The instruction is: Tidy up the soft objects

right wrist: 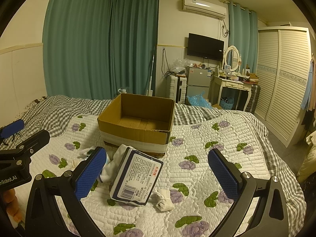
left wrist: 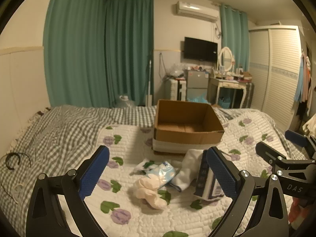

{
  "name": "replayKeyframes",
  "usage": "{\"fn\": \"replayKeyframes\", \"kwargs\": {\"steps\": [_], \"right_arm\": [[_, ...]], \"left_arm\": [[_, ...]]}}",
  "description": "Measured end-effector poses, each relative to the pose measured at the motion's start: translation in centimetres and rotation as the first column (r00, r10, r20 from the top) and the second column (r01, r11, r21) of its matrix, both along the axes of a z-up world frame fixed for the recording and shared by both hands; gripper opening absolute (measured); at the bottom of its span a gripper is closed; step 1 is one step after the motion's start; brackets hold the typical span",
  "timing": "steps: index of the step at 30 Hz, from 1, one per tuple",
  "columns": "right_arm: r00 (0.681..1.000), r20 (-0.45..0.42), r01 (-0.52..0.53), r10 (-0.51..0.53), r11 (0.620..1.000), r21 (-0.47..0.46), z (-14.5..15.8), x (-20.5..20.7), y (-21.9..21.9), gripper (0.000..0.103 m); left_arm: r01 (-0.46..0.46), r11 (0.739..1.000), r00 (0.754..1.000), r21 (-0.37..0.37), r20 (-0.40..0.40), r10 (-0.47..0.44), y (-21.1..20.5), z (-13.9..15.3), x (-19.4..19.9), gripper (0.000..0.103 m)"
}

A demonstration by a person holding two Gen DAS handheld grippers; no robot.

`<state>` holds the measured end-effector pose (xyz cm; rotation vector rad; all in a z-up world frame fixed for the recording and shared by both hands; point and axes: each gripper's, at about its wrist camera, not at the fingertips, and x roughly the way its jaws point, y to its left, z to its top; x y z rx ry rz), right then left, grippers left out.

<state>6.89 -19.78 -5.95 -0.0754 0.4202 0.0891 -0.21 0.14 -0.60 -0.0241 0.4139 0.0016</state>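
Ahead of both spread hand-held grippers (left [left wrist: 158,174], right [right wrist: 158,174]), the brown cardboard box [right wrist: 136,133] sits empty, with the wrapped tissue pack [right wrist: 136,179] and cream socks [left wrist: 149,190] unsorted on the quilted bed [right wrist: 197,144].

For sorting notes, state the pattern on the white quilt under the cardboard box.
Purple flowers with green leaves on the white quilt, clearest in the right wrist view.

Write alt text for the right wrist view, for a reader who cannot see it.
The open right gripper hovers empty over a floral quilt, aimed at a tissue pack lying just before an empty cardboard box. A small knotted white cloth lies right of the pack, with white fabric to its left.
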Motion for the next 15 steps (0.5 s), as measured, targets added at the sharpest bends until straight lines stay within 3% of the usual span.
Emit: {"fn": "replayKeyframes", "kwargs": {"steps": [15], "right_arm": [[1.000,-0.003,0.000,0.000,1.000,-0.022,1.2,-0.5,0.4,0.103]], "left_arm": [[0.015,1.000,1.000,-0.002,0.026,-0.015,0.3,1.9,-0.3,0.101]]}}
